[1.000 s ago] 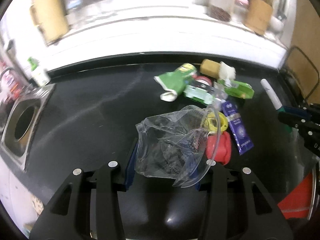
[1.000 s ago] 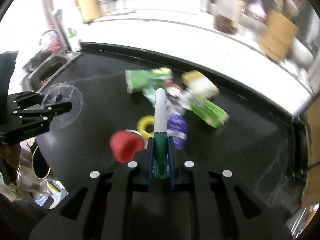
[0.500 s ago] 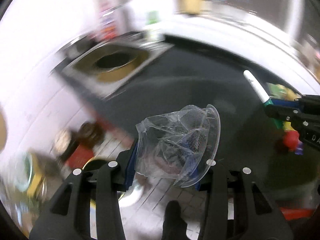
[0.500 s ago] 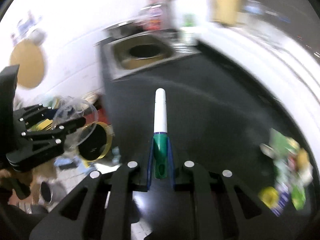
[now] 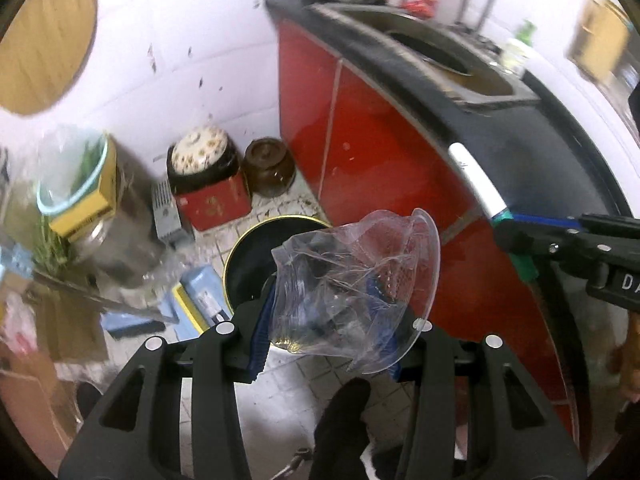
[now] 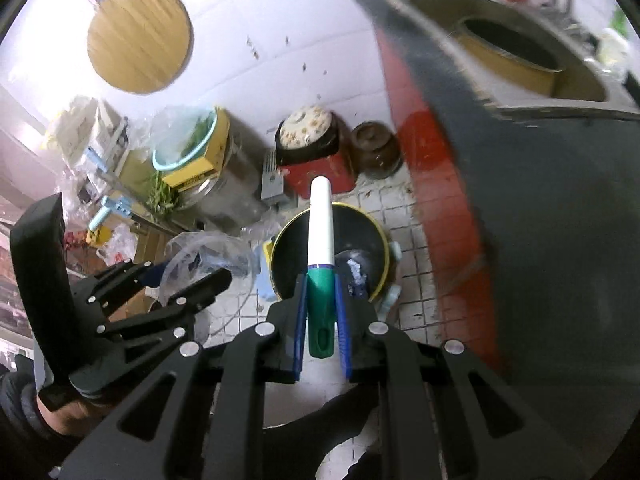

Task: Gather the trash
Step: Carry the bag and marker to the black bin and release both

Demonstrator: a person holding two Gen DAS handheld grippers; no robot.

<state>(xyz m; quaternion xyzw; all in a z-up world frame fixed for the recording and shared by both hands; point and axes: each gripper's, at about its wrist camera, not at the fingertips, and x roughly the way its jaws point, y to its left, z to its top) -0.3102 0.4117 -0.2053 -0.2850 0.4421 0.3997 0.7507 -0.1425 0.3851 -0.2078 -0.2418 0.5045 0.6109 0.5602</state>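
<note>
In the left wrist view, the left claw (image 5: 332,328) is clamped on a crumpled clear plastic cup (image 5: 356,284) at centre frame, over a round yellow-rimmed bin (image 5: 256,248) on the tiled floor. The right claw (image 5: 516,236) enters from the right edge, gripping a marker (image 5: 476,180) in front of the red cabinet (image 5: 360,128).

In the right wrist view, the right claw (image 6: 320,320) is closed tight on the marker (image 6: 320,232) (white barrel, green cap end), which points at the bin (image 6: 360,236) at centre. The left claw (image 6: 188,284) sits at lower left with the cup (image 6: 204,252). The dark surface (image 6: 560,200) fills the right side.
</note>
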